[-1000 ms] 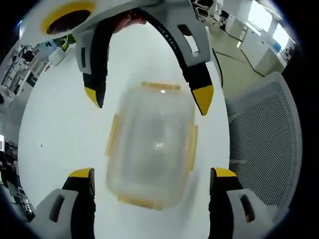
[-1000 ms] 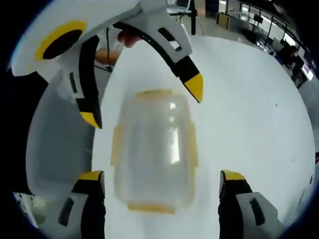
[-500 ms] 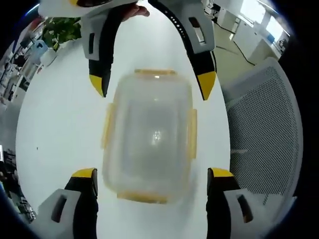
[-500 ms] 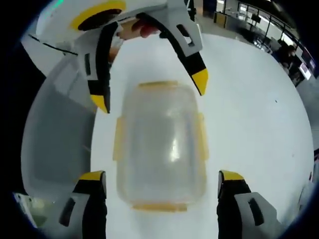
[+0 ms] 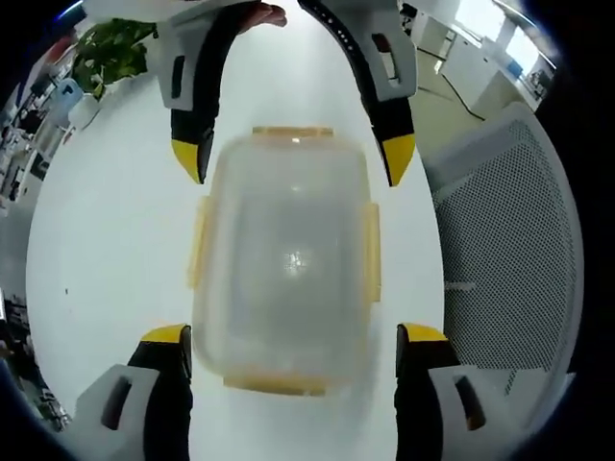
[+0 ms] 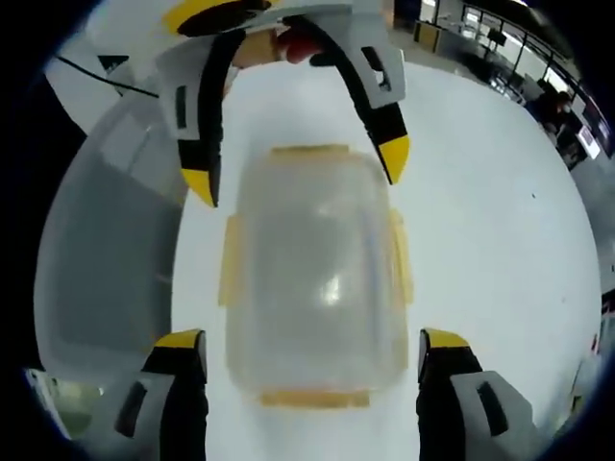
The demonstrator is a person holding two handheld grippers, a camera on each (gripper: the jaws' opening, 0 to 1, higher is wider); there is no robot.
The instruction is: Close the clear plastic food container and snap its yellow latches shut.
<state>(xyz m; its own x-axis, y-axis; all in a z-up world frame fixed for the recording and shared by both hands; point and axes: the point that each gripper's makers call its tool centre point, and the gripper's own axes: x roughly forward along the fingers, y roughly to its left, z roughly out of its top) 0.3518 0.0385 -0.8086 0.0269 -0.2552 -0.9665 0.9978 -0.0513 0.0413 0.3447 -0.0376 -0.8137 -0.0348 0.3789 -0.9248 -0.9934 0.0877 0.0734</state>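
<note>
A clear plastic container [image 5: 285, 259] with its lid on lies on the white table [image 5: 106, 240]. Yellow latches [image 5: 199, 245] stick out along all its sides. In the left gripper view, my left gripper [image 5: 295, 336] is open and straddles the container's near end. My right gripper [image 5: 295, 158] is open at the far end, facing it. In the right gripper view, the same container [image 6: 312, 279] lies between my open right gripper [image 6: 307, 341] near its close end and the open left gripper [image 6: 298, 173] at its far end. A hand shows behind each opposite gripper.
A white mesh chair [image 5: 509, 250] stands beside the table edge, and the same chair [image 6: 106, 259] appears on the left in the right gripper view. A potted plant [image 5: 106, 53] sits far off. Bare table [image 6: 500, 211] spreads out beside the container.
Both grippers have closed in on the container from opposite ends, so it looks larger and sharper now. Both stay open with the container between their jaws.
</note>
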